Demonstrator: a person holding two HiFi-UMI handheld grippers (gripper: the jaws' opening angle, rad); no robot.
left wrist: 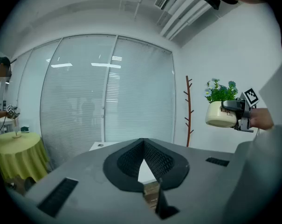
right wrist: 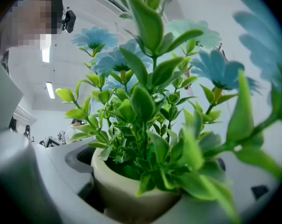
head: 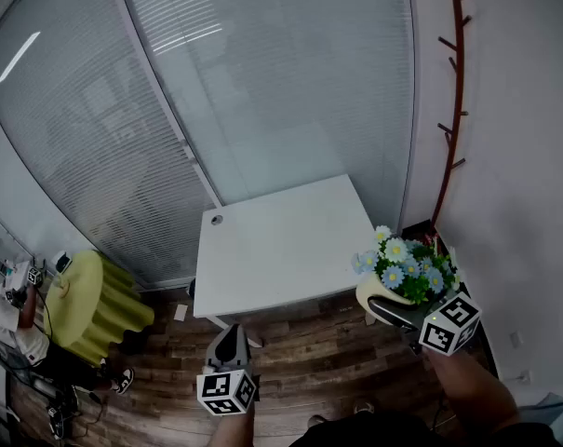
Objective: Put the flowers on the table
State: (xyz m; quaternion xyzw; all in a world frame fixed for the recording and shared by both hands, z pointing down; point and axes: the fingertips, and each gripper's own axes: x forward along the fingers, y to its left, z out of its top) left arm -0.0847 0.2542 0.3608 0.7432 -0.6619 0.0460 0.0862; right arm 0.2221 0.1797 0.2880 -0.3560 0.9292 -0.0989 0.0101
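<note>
A flowerpot [head: 407, 270] is gripped between the wide-spread jaws of the right gripper [head: 385, 304] and held in the air beside the table [head: 281, 250]. The left gripper [head: 229, 345] is closed and empty.

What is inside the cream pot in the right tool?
Pale blue flowers on green leafy stems rise out of the cream pot, which the right tool grips. The leaves cover the pot's inside, so any soil or filler cannot be seen.

Brown coat rack [head: 459, 91], glass wall with blinds [head: 262, 82], yellow-draped round table [head: 95, 291], wooden floor [head: 300, 361]
</note>
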